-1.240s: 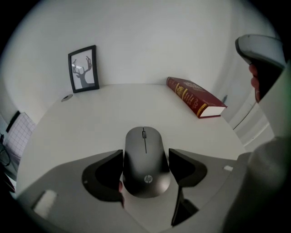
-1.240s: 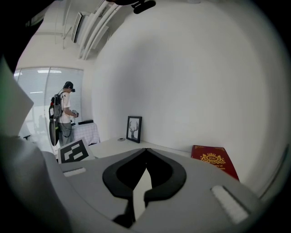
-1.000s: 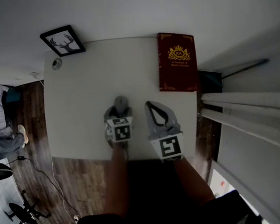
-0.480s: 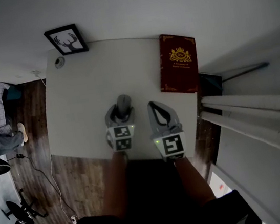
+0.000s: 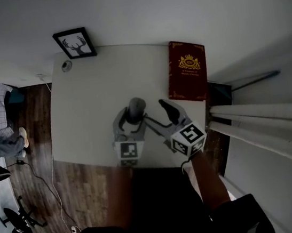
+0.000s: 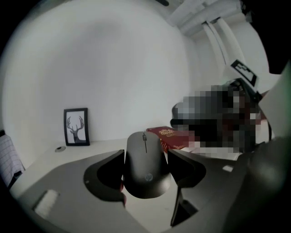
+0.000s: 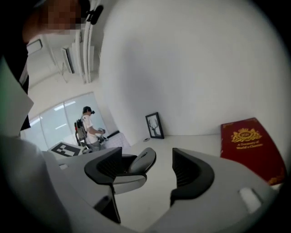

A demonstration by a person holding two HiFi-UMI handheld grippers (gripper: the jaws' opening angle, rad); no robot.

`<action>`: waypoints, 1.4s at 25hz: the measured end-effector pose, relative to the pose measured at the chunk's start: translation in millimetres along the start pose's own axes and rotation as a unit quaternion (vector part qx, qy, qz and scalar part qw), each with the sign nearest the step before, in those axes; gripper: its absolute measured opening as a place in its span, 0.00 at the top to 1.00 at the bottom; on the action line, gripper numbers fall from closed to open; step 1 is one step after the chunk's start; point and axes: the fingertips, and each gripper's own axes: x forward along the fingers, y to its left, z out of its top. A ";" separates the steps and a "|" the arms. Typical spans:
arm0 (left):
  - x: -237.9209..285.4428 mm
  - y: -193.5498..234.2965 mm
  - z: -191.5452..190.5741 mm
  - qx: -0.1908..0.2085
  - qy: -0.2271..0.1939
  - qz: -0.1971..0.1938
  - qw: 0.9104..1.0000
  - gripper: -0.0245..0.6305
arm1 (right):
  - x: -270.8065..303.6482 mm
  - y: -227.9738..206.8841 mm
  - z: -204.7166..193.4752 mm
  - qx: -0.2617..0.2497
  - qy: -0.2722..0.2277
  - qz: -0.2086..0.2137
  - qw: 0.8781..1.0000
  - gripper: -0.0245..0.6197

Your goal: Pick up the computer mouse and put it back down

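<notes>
While my left claw [image 6: 145, 159] stays out of the way of nothing, it is clamped on the computer mouse [image 6: 145, 164], one pad pressed to each side. Its own view shows this best: the mouse sits square between the jaws with the scroll wheel at the far end and a small logo near the tail. From the head view I see what that view cannot: the mouse is held above the near middle of the white table [image 5: 87, 102], with both claws side by side at the near edge. My right claw [image 7: 146, 169] is just right of it with its jaws wide apart; they have just been opening and grip nothing. Only the right gripper view gives the mouse from the side, nose tilted up, clear of the table top, just past that claw's left jaw. A red book [image 5: 187, 70] lies at the far right of the table. A framed deer picture [image 5: 75, 43] stands at the far left corner. Only the right gripper view shows a person [image 7: 89, 128] far off by the windows.
</notes>
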 end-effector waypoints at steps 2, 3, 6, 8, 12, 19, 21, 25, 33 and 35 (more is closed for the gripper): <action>-3.6 -4.6 8.4 0.003 -0.018 -0.012 1.000 0.51 | 11.3 -0.6 -2.3 0.026 0.009 0.039 0.999 0.40; -5.4 -6.1 11.7 0.003 -0.026 -0.017 1.000 0.50 | 17.3 -0.2 -3.9 0.041 0.014 0.059 0.997 0.40; -12.5 -9.9 20.6 0.008 -0.046 -0.029 0.998 0.51 | 30.3 1.3 -13.6 0.119 0.030 0.135 0.983 0.41; -17.3 -14.5 26.0 0.013 -0.057 -0.045 0.997 0.51 | 32.9 -1.1 -17.4 0.163 0.031 0.166 0.972 0.44; -20.5 -18.4 29.2 0.025 -0.060 -0.060 0.996 0.50 | 35.9 1.4 -10.1 0.195 0.024 0.192 0.962 0.55; -19.8 -19.5 25.7 0.051 -0.053 -0.057 0.996 0.51 | 46.4 20.8 -13.5 0.162 0.051 0.204 0.964 0.66; -19.4 -18.3 24.7 0.052 -0.052 -0.055 0.996 0.51 | 46.5 22.6 -13.2 0.152 0.051 0.205 0.965 0.67; -18.1 -14.3 18.9 0.055 -0.038 -0.047 0.997 0.50 | 47.2 28.3 -10.3 0.135 0.046 0.205 0.968 0.73; -18.0 -8.8 18.0 0.060 -0.037 -0.034 0.997 0.50 | 49.6 39.8 -7.8 0.057 0.055 0.178 0.981 0.76; -18.1 -9.6 21.0 0.063 -0.042 -0.032 0.997 0.50 | 47.3 40.6 -5.5 0.048 0.053 0.174 0.982 0.76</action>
